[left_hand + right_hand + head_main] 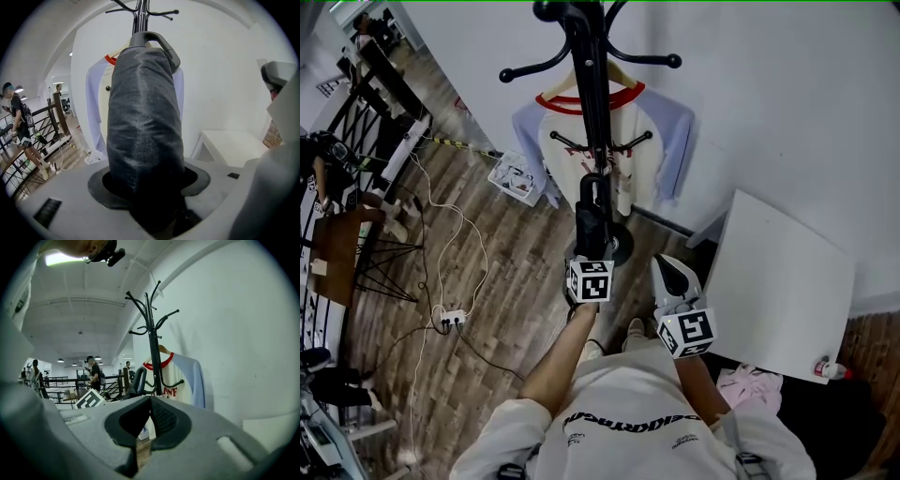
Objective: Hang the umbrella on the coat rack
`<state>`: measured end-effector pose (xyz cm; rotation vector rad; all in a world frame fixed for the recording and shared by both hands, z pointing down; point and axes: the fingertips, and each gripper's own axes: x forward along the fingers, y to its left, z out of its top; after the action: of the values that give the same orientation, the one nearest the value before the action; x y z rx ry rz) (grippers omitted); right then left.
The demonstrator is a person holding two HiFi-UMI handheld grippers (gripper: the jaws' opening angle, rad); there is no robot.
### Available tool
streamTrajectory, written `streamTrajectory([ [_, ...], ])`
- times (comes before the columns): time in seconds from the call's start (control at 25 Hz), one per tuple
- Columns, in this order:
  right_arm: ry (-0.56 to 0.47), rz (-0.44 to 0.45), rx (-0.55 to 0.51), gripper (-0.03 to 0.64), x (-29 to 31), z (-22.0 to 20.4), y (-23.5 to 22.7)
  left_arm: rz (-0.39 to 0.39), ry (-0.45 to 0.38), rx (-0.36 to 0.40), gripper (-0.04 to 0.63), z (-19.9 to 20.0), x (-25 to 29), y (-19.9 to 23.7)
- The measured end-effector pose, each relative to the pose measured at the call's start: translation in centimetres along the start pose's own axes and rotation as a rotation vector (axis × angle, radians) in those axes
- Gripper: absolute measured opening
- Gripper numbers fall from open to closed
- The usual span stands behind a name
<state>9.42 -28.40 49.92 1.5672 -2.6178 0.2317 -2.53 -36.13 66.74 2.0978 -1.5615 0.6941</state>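
Well, left gripper (589, 255): closed around the umbrella (143, 131), its jaws spread wide by the thick bundle and gripping the lower part.
Umbrella: folded, wrapped in a black sleeve, standing upright out of the left gripper with its dark loop handle (164, 44) at the top.
Umbrella against the rack: right in front of the coat rack (593, 103), with the loop handle close beside the pole near the lower hooks; I cannot tell whether it touches a hook.
Right gripper (151, 404): jaws drawn together with nothing between them, held lower and to the right of the left gripper, pointing towards the rack.
Coat rack: a black pole with curved hooks at two levels on a round base (623, 246), standing by the white wall.
Shirt (666, 131): cream body, pale blue sleeves, red collar, hanging on a hanger behind the pole.
Table (778, 281): white, to the right of the rack, against the wall, with a small bottle (830, 369) at its near corner.
Floor (506, 281): wood planks, with cables running to a power strip (450, 319) on the left.
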Motion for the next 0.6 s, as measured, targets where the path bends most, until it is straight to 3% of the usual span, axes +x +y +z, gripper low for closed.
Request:
streamTrajectory([
  [0.6, 0.031, -0.012, 0.01, -0.002, 1.4, -1.2, -1.6, -0.001, 0.088, -0.031, 0.252, -2.5, 4.4, 1.0],
])
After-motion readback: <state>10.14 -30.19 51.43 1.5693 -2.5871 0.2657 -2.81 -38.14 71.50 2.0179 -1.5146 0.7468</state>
